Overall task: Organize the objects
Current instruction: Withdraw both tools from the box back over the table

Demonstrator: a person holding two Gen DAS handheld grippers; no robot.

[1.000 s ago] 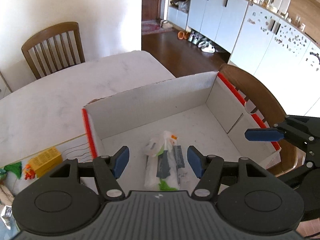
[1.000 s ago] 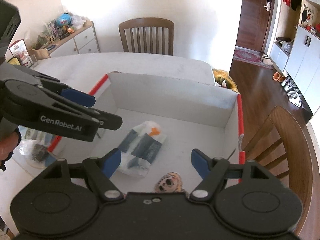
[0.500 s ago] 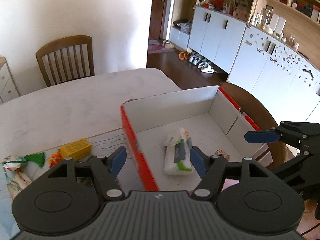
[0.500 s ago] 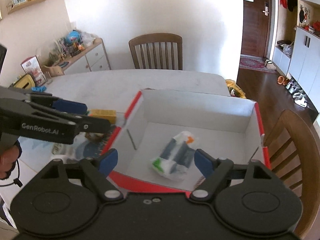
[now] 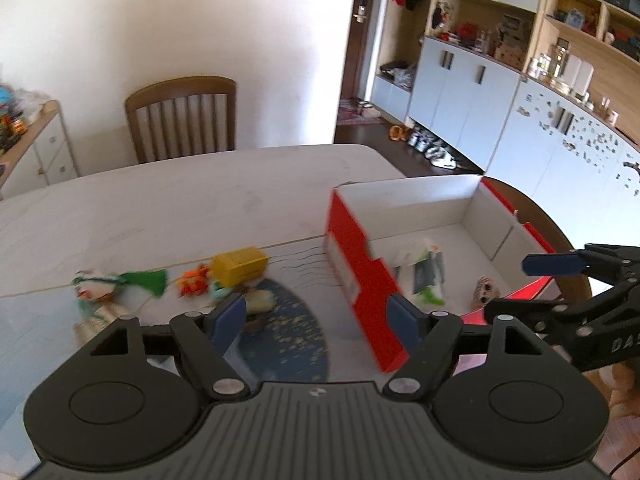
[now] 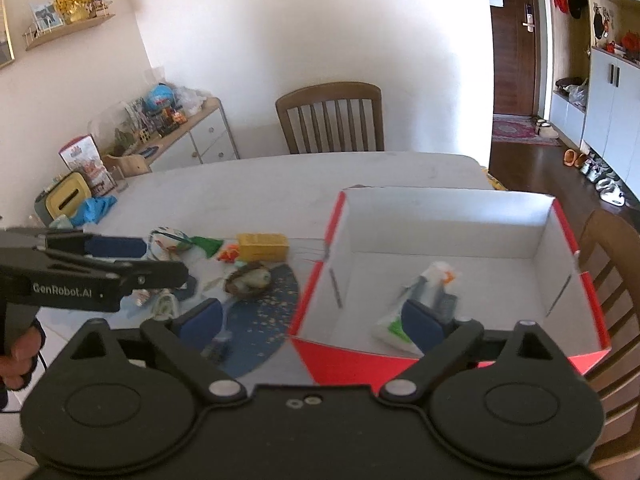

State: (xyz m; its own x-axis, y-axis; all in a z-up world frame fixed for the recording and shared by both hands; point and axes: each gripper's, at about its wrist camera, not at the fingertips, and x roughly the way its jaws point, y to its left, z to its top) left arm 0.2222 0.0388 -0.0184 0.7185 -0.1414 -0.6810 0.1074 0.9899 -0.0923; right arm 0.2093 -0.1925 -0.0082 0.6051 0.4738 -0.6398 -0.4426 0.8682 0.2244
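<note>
Bright daylight, motion blur, fisheye warp

Wooden chair (image 6: 330,118) behind the table, white sideboard (image 6: 200,138) at the wall, dark door (image 6: 514,40)

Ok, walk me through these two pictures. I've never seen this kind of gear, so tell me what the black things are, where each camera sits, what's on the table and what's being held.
There is no robot arm here. A person holds a two-finger gripper in each hand, and each carries a wide-angle camera looking along its blue-padded fingers. One picture comes from the left gripper, the other from the right gripper; each also shows in the other's view.

On the table stands a red and white box with a plastic packet and a small patterned item inside. Beside it lie a yellow block, green and orange bits and a small nest-like thing.

Both grippers' jaws are opening with nothing between them.
</note>
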